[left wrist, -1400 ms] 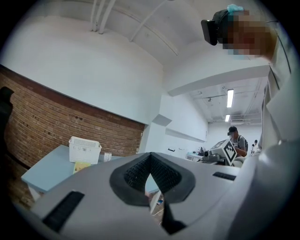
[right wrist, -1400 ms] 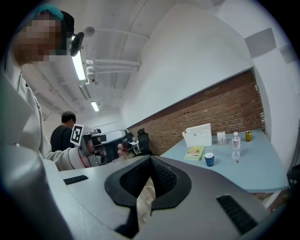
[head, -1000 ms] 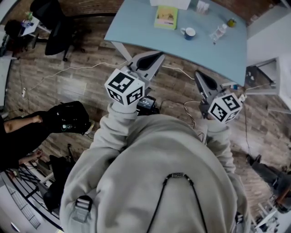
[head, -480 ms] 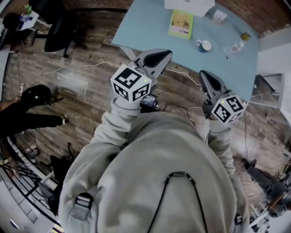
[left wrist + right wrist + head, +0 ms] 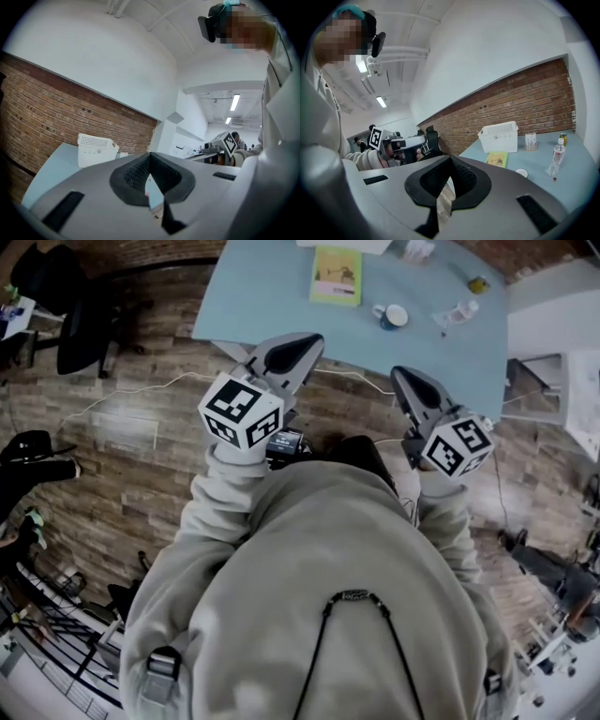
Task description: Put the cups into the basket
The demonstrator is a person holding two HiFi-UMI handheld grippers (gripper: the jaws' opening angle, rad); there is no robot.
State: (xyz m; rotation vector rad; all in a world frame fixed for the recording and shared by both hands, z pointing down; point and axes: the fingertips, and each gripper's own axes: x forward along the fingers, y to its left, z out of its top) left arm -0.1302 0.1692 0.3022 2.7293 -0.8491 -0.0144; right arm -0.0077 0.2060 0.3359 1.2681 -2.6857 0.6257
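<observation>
A white cup [image 5: 390, 316] with a dark inside stands on the light blue table [image 5: 262, 296]; the right gripper view shows this cup [image 5: 521, 173] too. The white perforated basket [image 5: 499, 137] stands at the table's far edge by the brick wall, and the basket [image 5: 96, 149] is in the left gripper view as well. My left gripper [image 5: 292, 345] and right gripper [image 5: 408, 381] are held up in front of my chest, short of the table. Both are shut with nothing in them. Each gripper view looks over its own closed jaws toward the table.
A yellow book [image 5: 336, 276] lies in front of the basket. A clear water bottle [image 5: 457, 311] and a small jar [image 5: 478, 284] stand right of the cup. Cables run over the wooden floor, and an office chair [image 5: 80, 320] stands to the left.
The head view has swung, so the table sits a little more to the left. Both grippers stay raised and shut. The person at the left edge has moved mostly out of view.
</observation>
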